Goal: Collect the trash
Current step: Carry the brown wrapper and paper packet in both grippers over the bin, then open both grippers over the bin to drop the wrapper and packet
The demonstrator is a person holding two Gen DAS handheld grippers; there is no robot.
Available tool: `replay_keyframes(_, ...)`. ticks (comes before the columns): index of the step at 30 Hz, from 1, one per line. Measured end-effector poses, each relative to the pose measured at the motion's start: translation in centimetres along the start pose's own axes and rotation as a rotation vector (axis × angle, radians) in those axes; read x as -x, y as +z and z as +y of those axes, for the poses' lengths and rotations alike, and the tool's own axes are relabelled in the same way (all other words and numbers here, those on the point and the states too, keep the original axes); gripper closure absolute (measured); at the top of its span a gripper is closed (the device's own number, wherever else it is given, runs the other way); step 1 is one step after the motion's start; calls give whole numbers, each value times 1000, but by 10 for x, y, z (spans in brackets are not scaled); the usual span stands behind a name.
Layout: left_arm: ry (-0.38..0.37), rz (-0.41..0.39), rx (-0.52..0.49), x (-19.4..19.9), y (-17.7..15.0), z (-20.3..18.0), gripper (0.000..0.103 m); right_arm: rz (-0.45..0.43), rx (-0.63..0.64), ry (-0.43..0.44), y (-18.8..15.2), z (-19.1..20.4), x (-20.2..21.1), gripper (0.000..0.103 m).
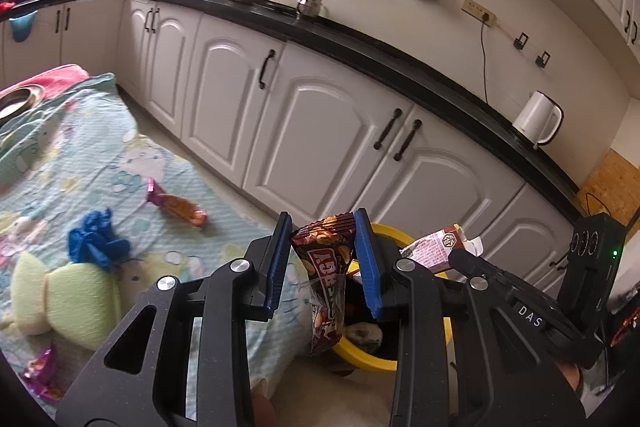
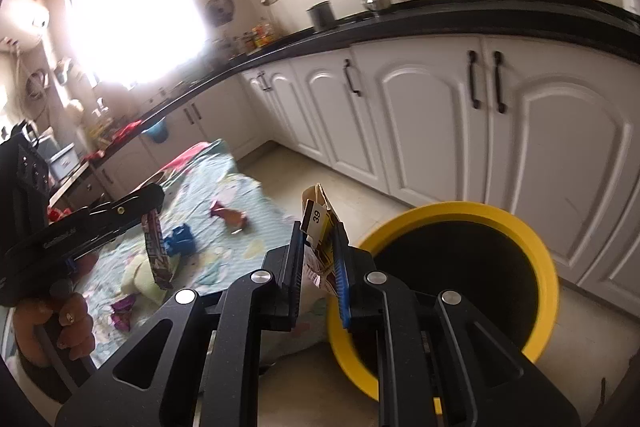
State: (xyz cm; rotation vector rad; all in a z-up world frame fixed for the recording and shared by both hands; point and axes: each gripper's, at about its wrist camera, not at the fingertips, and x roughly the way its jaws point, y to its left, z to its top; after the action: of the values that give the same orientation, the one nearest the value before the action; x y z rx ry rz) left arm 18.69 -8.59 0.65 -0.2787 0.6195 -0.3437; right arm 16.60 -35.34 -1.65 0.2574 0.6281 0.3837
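Observation:
My left gripper (image 1: 322, 263) is shut on a brown peanut-bar wrapper (image 1: 326, 279) that hangs down over the near rim of the yellow trash bin (image 1: 362, 353). My right gripper (image 2: 318, 259) is shut on a small brown and cream carton (image 2: 320, 227), held at the left rim of the bin (image 2: 548, 267). The carton also shows in the left wrist view (image 1: 434, 247), beyond the bin. On the patterned cloth (image 1: 120, 163) lie an orange wrapper (image 1: 176, 205), a crumpled blue glove (image 1: 96, 241) and a purple wrapper (image 1: 40, 375).
White kitchen cabinets (image 1: 320, 115) with a black countertop (image 1: 400, 63) run behind the bin. A white kettle (image 1: 538, 117) stands on the counter. A pale green plush toy (image 1: 68, 297) lies on the cloth, with a metal bowl (image 1: 16, 99) at its far end.

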Motion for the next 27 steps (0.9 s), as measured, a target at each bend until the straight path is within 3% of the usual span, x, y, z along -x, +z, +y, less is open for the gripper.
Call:
replay_keyframes(16, -62, 94, -87, -65, -20, -54, 78, 19, -99, -159, -19, -65, 10, 89)
replay_keyframes(27, -105, 185, -113, -113, -39, -73, 78, 67, -189, -205, -34, -96, 6, 88)
